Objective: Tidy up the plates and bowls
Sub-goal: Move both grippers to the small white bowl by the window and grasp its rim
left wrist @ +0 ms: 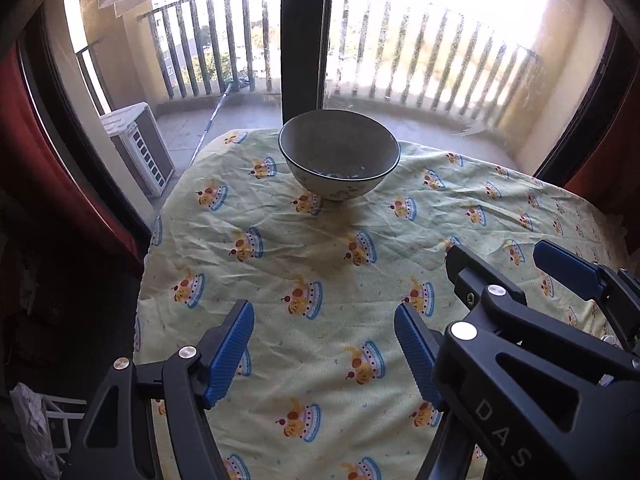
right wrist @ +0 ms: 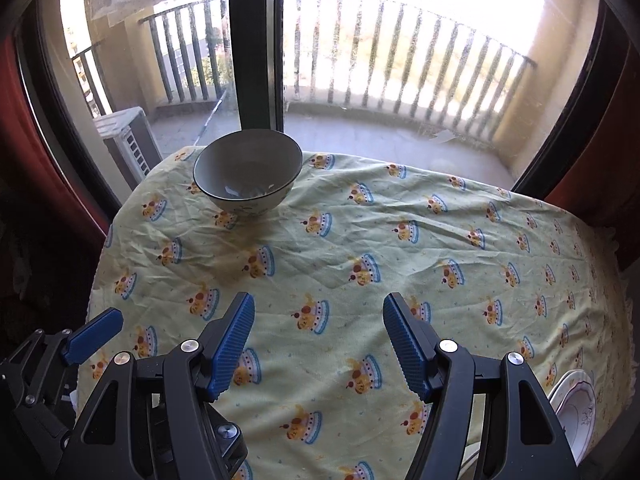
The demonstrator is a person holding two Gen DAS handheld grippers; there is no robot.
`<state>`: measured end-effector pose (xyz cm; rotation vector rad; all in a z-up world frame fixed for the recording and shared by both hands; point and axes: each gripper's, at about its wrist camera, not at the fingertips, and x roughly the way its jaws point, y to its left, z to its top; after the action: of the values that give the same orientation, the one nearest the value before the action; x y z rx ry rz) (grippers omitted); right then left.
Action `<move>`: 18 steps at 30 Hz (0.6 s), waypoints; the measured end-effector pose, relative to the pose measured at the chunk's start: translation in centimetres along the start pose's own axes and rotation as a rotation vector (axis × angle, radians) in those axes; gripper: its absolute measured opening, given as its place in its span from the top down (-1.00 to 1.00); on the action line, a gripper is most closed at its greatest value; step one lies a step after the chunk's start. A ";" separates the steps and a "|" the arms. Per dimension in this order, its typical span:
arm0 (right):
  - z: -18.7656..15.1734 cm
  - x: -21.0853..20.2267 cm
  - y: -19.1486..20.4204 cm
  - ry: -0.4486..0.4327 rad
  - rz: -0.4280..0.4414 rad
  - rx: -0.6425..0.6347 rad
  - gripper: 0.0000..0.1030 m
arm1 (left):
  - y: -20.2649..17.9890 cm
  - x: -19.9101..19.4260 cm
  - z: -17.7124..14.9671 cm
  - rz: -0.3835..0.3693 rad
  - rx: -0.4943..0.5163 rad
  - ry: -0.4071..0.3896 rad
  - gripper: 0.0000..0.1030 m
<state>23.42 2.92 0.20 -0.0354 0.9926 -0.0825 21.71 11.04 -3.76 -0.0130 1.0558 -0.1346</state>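
Observation:
A grey bowl [left wrist: 339,154] with a patterned outside stands upright at the far edge of the table; it also shows in the right wrist view [right wrist: 248,172]. White plates [right wrist: 576,414] lie at the near right edge of the table. My left gripper [left wrist: 324,354] is open and empty over the near part of the cloth, well short of the bowl. My right gripper [right wrist: 319,346] is open and empty; it shows in the left wrist view [left wrist: 516,272] to the right of the left gripper.
The table carries a pale green cloth [left wrist: 320,264] printed with cake motifs. A window with a dark centre post [left wrist: 304,36] stands just behind the bowl. Red curtains [left wrist: 36,140] hang at both sides. The table's left edge [left wrist: 146,264] drops to a dark floor.

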 end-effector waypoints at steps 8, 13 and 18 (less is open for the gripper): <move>4.3 2.6 1.1 -0.048 0.008 0.020 -0.21 | 1.4 3.0 4.6 0.034 0.000 -0.003 0.02; 6.8 4.8 1.5 -0.057 -0.008 0.034 -0.04 | 2.0 5.2 7.2 0.044 0.001 -0.010 0.08; 9.1 7.3 1.5 -0.054 -0.001 0.062 -0.02 | 2.4 7.5 9.5 0.061 0.003 -0.019 0.09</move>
<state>35.13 3.68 -1.05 0.0189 0.9356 -0.1124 33.87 12.02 -5.75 0.0204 1.0356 -0.0811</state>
